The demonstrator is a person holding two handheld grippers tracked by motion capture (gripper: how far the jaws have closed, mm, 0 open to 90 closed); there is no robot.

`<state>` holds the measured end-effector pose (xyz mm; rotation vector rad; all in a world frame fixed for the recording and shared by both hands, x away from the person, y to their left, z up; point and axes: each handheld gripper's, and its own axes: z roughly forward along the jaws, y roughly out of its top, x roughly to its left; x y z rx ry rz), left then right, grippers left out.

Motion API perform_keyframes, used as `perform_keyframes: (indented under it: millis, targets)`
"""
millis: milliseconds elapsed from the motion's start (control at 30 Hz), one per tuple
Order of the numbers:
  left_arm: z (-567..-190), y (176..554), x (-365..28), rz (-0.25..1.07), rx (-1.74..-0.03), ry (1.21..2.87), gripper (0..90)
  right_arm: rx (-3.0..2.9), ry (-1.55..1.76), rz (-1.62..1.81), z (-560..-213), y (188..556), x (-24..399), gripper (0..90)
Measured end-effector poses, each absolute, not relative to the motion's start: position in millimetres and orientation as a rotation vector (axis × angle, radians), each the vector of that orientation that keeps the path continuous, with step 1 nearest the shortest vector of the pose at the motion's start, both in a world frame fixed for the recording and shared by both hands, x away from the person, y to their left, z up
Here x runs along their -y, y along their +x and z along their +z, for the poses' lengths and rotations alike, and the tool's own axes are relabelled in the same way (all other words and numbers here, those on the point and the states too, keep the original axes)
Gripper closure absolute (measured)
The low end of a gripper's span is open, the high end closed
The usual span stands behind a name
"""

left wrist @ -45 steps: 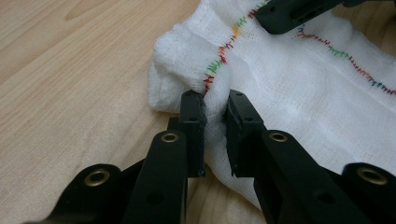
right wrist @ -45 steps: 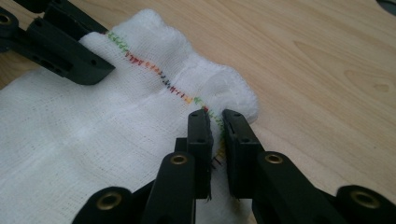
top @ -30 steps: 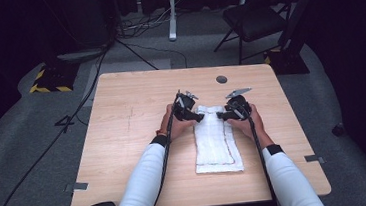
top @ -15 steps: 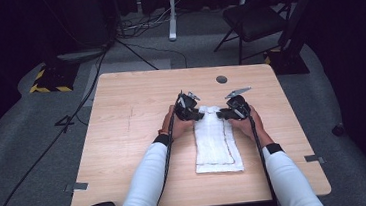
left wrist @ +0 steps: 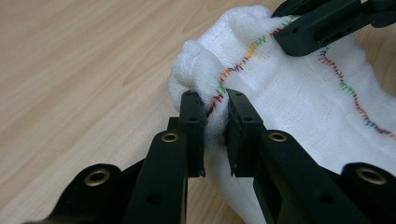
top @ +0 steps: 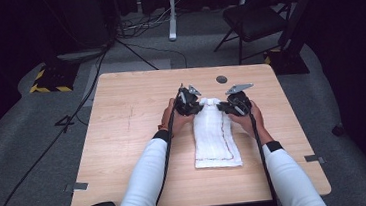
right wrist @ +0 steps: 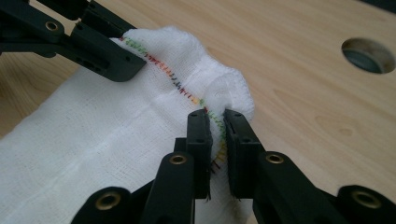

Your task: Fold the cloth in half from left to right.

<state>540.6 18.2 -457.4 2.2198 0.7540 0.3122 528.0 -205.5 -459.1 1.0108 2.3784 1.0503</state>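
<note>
Left gripper (left wrist: 215,116) just closed, pinching one far corner of white gauze cloth with multicoloured stitching (top: 215,135). Right gripper (right wrist: 217,128) likewise just closed, clamped on other corner. Cloth bunched between, above light wooden table (top: 134,137).

A light wooden table (top: 124,138) stands on grey carpet (top: 25,162), a black chair (top: 254,21) behind in darkness.

Wooden table (top: 134,137) — white cloth (top: 215,140) atop

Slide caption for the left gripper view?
Left claw pinches corner of white gauze cloth with rainbow stitching on wooden table.
</note>
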Motion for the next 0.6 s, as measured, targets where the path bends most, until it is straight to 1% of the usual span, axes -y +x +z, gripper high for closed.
perform_keyframes:
  millis: [133, 300, 600]
  targets:
    - [-446, 537, -23, 0.328, -0.716, 2.202, 78.7, -2.34, 0.966, 1.089, -444, 522, 205, 81.6]
    - [-437, 523, -30, 0.325, -0.632, 2.198, 78.9, -2.344, 0.907, 1.108, -435, 510, 207, 81.6]
    - [-434, 491, -38, 0.343, -0.5, 2.201, 78.4, -2.383, 0.797, 1.176, -432, 480, 214, 81.3]
